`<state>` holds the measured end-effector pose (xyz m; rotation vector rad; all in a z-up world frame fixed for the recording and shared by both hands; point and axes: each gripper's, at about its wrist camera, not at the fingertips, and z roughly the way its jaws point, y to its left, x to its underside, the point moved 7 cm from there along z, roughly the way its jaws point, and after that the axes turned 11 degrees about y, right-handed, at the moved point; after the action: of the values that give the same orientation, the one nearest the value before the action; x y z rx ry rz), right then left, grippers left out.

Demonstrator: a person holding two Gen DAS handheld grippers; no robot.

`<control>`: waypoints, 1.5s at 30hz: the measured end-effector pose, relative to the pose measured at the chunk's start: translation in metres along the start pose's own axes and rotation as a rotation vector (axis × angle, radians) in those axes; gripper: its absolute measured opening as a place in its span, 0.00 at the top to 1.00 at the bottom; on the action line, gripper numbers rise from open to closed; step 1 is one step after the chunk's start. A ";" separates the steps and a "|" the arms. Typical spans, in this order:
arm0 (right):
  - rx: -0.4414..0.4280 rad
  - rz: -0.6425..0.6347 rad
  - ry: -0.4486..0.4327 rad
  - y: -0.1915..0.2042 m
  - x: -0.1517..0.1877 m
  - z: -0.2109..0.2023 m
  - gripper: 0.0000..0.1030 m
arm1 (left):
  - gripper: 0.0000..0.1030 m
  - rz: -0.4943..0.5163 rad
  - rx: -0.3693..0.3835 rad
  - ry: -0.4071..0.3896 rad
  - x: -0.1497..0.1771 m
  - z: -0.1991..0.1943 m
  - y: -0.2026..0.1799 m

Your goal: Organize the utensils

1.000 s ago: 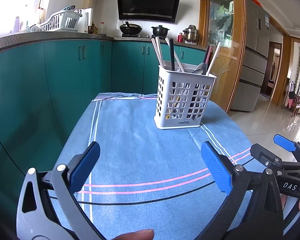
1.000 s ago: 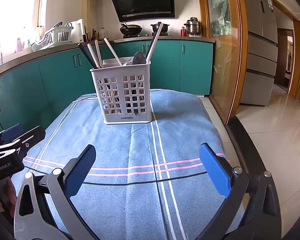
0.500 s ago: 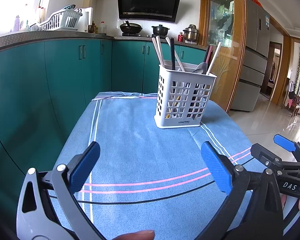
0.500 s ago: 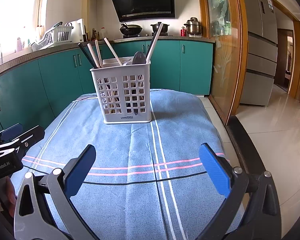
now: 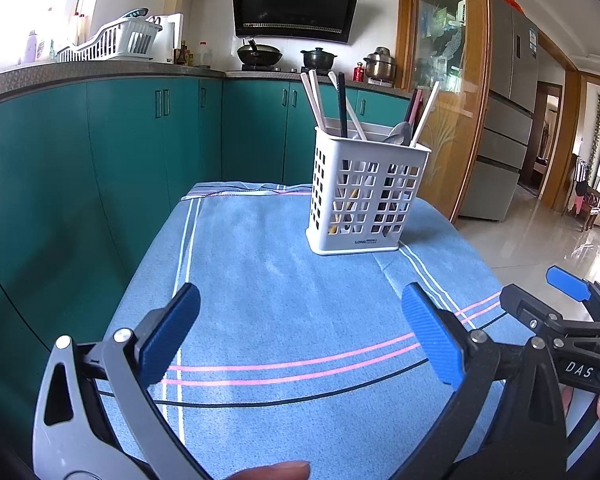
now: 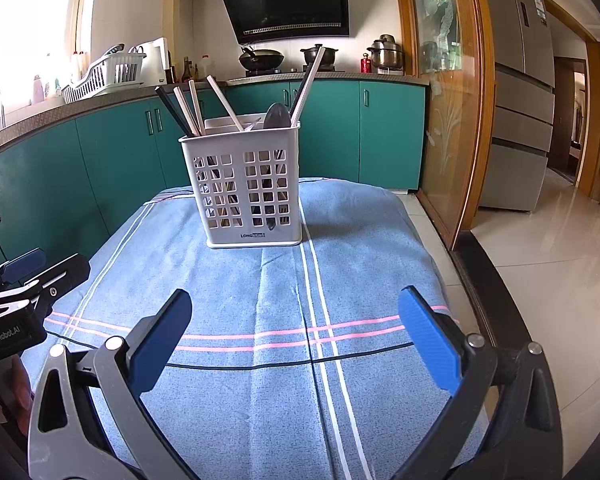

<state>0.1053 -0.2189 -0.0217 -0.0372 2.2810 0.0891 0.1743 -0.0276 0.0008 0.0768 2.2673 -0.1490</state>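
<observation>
Teal kitchen cabinets ring a worktop (image 6: 380, 248) draped in blue striped cloth. Toward its far edge stands the white utensil caddy (image 6: 248, 188), with chopsticks (image 6: 198, 106) and a spoon (image 6: 277, 116) upright inside. The left gripper (image 5: 300, 332) and right gripper (image 6: 296, 332) hover wide and empty near the front edge. A careless reach could tip the light caddy, or drag the loose cloth.

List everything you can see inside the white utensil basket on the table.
Inside the white basket: several pale chopsticks, a black chopstick and a metal spoon. The slotted walls hide most lower ends, so an exact count is impossible.
</observation>
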 end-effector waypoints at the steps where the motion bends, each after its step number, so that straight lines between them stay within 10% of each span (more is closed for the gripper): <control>1: 0.000 0.000 -0.001 0.000 0.000 0.000 0.03 | 0.03 0.001 0.000 0.001 0.000 0.000 0.000; 45: 0.003 -0.002 0.002 0.001 0.002 0.001 0.03 | 0.03 0.011 -0.009 0.011 -0.001 0.003 -0.001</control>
<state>0.1048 -0.2181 -0.0244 -0.0378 2.2832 0.0849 0.1766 -0.0287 -0.0003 0.0857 2.2775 -0.1322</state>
